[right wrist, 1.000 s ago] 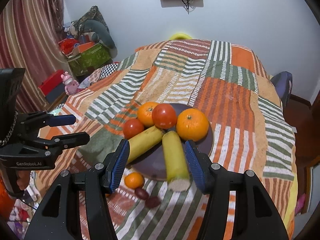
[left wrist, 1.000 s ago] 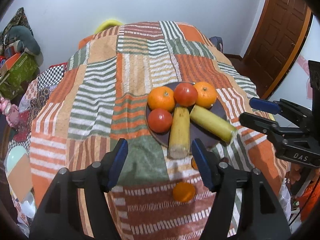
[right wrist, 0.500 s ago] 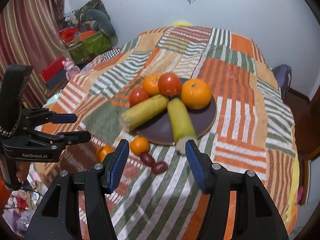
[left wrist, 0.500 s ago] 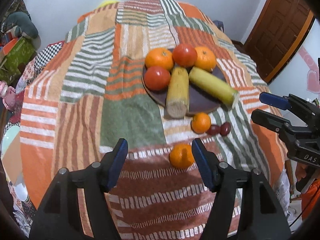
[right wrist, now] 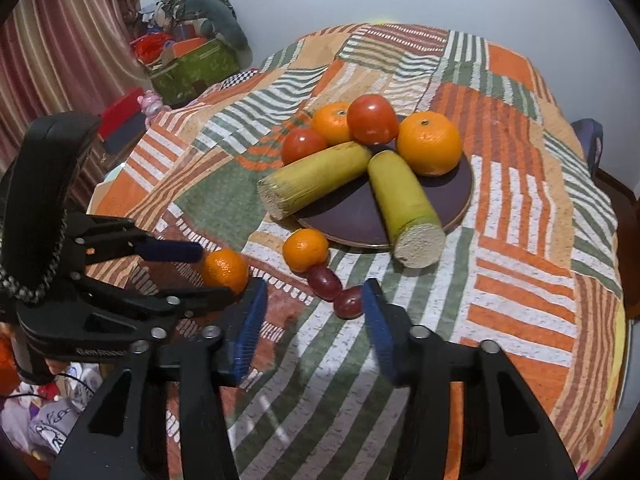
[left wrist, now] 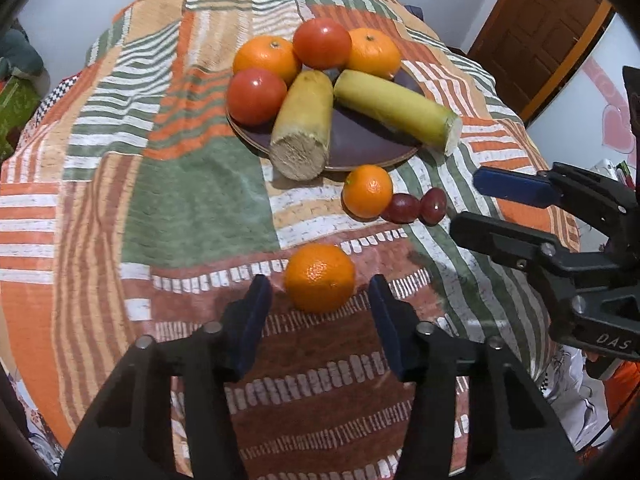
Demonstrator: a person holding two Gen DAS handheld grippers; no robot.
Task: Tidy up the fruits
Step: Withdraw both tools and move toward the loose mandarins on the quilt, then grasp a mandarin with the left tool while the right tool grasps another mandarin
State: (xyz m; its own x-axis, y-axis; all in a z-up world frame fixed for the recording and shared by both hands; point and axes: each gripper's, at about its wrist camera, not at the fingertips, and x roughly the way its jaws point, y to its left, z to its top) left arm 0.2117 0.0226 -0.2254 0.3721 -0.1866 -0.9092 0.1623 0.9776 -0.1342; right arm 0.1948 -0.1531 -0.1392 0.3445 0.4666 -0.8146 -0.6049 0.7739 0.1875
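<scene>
Left wrist view: left gripper point(left wrist: 320, 300) lower and closer than a second ago, jaws just narrowed yet open, bracketing the near orange point(left wrist: 320, 278) on the patchwork cover point(left wrist: 192, 200) without visible pad contact; plate point(left wrist: 360, 140) of fruit beyond. Right wrist view: right gripper point(right wrist: 314, 304) likewise lower, jaws just narrowed, empty, aimed at the two grapes point(right wrist: 336, 290) just beside the small orange point(right wrist: 306, 250). Likely next: paired pickups of loose fruit for the plate.

A home bedroom: patchwork bedspread point(right wrist: 520, 208), curtain point(right wrist: 60, 40), wooden door point(left wrist: 536, 36).
</scene>
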